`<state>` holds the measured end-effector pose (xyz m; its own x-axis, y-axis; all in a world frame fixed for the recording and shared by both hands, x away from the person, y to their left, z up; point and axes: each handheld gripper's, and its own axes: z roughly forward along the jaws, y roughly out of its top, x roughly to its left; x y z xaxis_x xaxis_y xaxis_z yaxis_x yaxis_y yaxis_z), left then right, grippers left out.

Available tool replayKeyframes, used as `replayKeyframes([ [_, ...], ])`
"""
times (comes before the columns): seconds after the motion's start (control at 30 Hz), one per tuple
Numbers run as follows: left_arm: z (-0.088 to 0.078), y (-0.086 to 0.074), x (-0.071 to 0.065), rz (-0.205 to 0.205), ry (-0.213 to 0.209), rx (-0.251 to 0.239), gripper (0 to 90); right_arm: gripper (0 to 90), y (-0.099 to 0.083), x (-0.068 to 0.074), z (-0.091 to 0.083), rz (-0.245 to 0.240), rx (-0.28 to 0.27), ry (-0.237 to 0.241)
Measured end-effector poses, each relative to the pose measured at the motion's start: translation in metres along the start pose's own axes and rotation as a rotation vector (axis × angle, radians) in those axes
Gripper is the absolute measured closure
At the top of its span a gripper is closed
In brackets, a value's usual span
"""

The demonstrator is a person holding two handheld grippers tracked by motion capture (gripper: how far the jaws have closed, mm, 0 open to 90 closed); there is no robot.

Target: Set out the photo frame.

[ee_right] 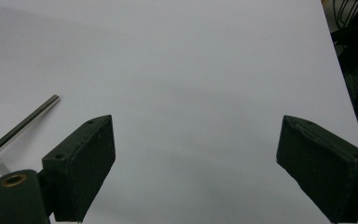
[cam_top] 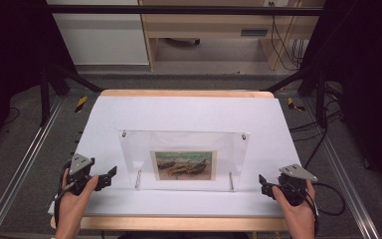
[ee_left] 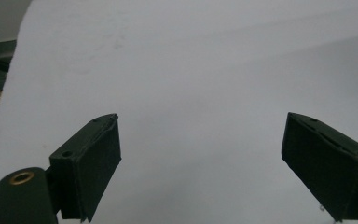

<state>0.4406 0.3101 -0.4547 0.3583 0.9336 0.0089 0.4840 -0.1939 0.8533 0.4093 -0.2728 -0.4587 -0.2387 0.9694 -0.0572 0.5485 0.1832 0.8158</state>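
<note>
Two grippers, left gripper (cam_top: pixel 110 176) and right gripper (cam_top: pixel 261 182), jaws spread wide, flank clear acrylic photo frame (cam_top: pixel 183 159) standing mid white sheet (cam_top: pixel 189 112); right gripper view catches metal peg (ee_right: pixel 25 122)

i see a clear acrylic photo frame (cam_top: pixel 184 160) standing upright at mid-table, tilted slightly back on two metal support pins (cam_top: pixel 138 179) (one near each lower corner). it holds a small landscape picture (cam_top: pixel 183 165), low and centred.

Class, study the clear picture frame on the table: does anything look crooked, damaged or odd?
Nothing stands out. The clear frame stands square on the white table, picture centred, both claws apart from it.
</note>
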Motion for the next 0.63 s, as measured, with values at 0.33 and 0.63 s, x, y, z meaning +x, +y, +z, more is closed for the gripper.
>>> replayKeyframes([
  [0.33,0.016,0.008,0.010,0.003,0.090,-0.047,13.3,20.4,0.006,-0.004,0.027,-0.001,0.038,-0.027],
  [0.63,0.019,0.006,0.012,0.036,0.095,-0.050,10.9,18.9,0.011,0.002,0.042,-0.024,0.038,-0.014],
])
